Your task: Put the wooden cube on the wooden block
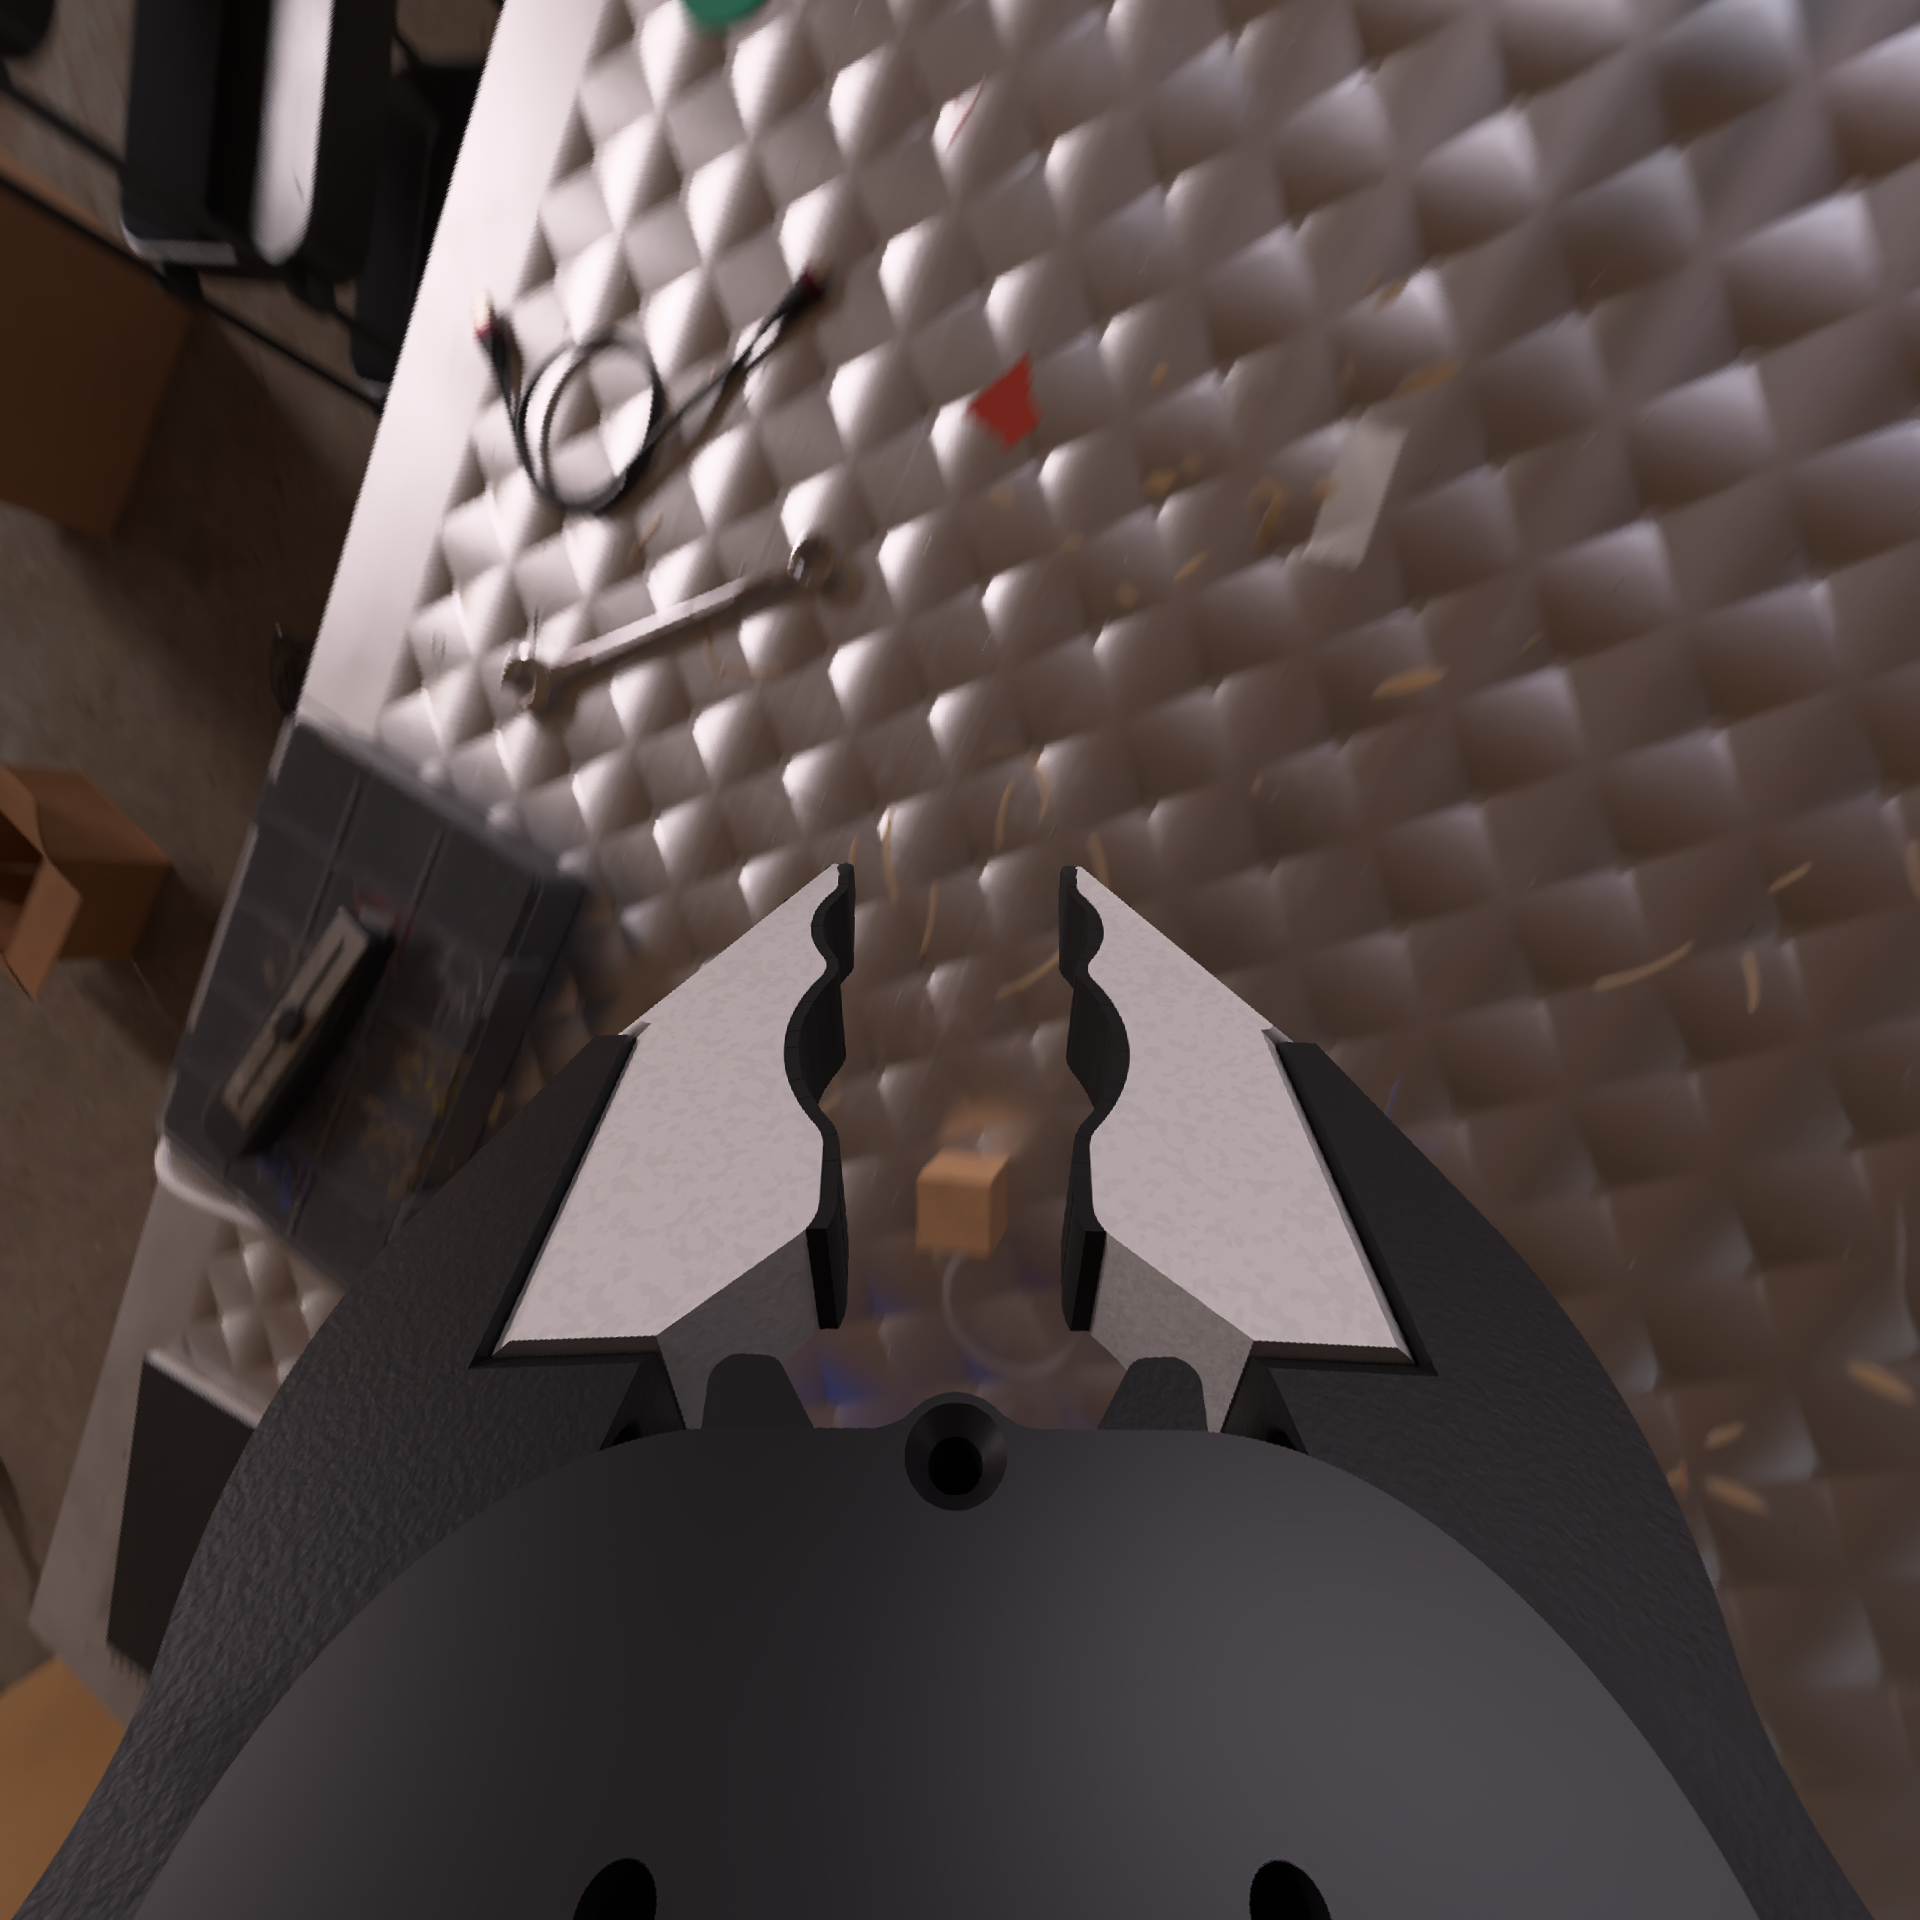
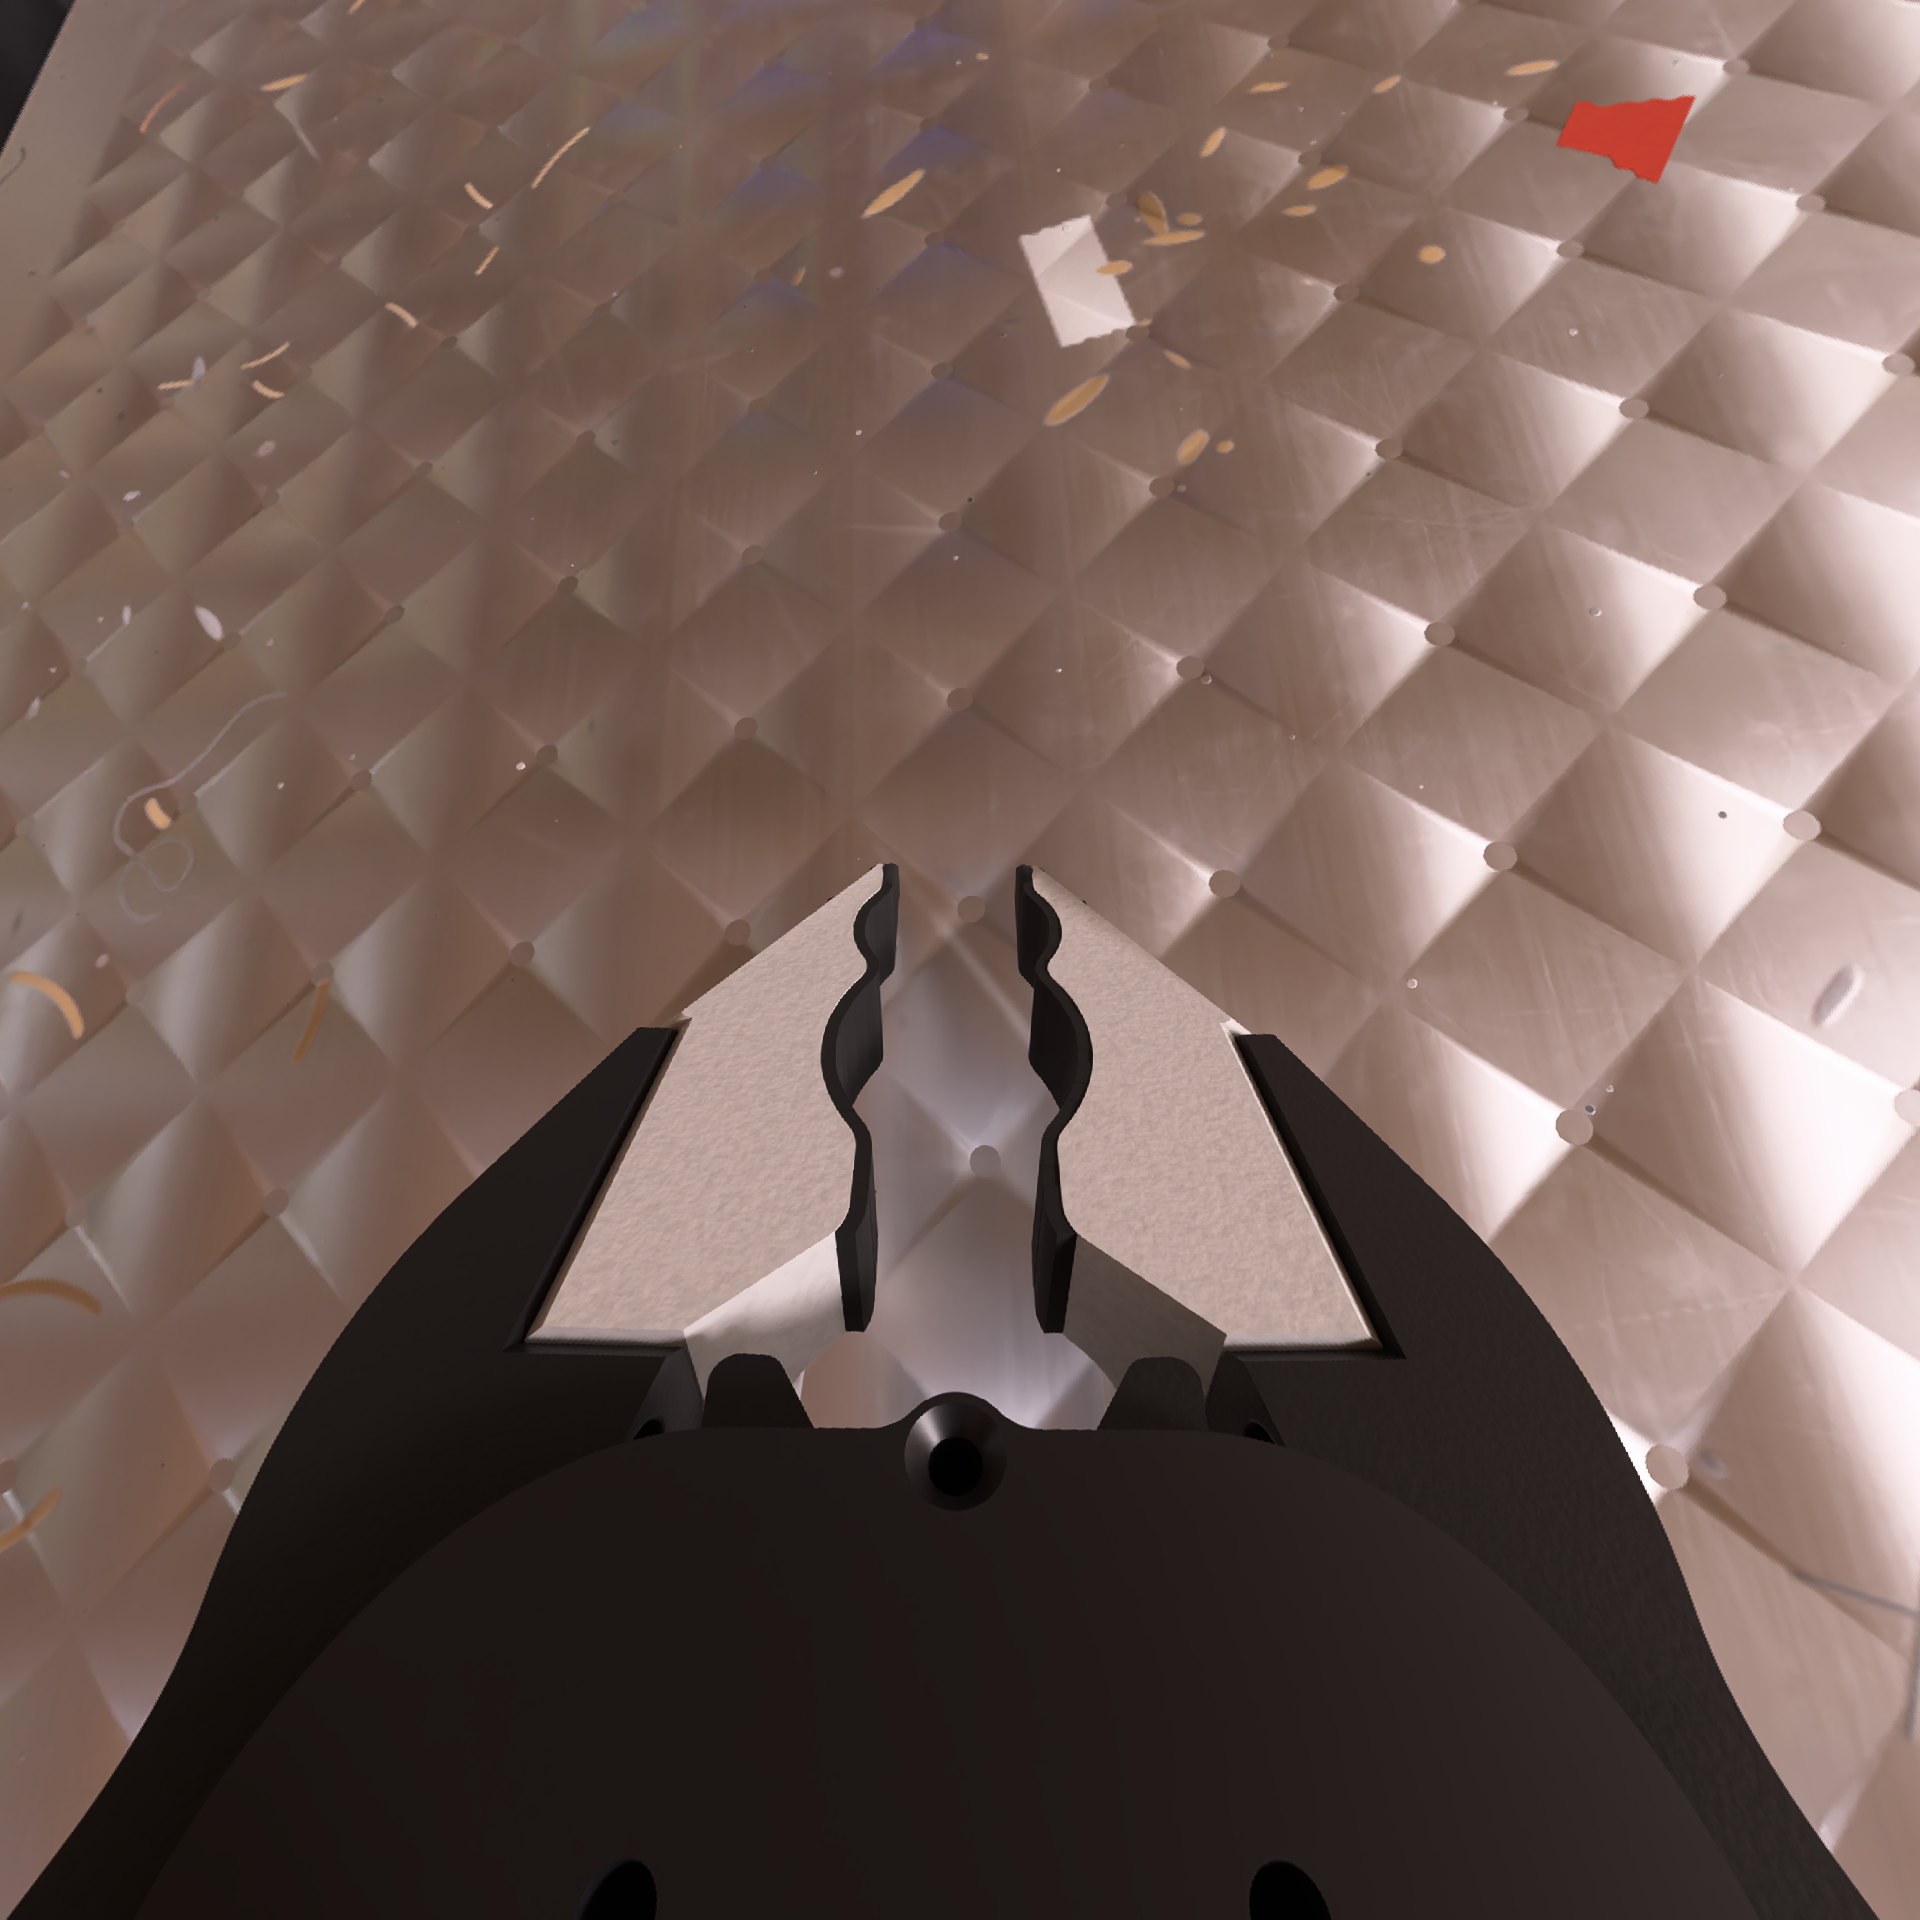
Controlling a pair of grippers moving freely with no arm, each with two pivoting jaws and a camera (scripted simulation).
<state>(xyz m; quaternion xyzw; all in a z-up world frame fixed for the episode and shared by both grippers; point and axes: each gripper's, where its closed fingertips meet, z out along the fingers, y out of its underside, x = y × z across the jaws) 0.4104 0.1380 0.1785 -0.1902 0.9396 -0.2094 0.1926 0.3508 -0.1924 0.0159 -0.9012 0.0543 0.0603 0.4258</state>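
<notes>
In the left wrist view a small wooden cube [image 1: 961, 1200] lies on the quilted metal table [image 1: 1351, 831], far below and seen through the gap between my fingers. A paler wooden shape [image 1: 985, 1127], probably the wooden block, shows just beyond it. It is blurred, and I cannot tell whether the two touch. My left gripper [image 1: 958, 878] is open and empty, well above the table. My right gripper [image 2: 956, 878] is open with a narrower gap and empty, above bare table [image 2: 1455, 727]. Neither cube nor block shows in the right wrist view.
A wrench [image 1: 665, 634] and a black cable [image 1: 623, 416] lie near the table's left edge. A dark grey case [image 1: 384, 987] sits at that edge. A red scrap [image 1: 1006, 400] [image 2: 1626, 135] and a white scrap [image 1: 1351, 499] [image 2: 1075, 281] lie farther out. Cardboard boxes [image 1: 62, 873] stand on the floor.
</notes>
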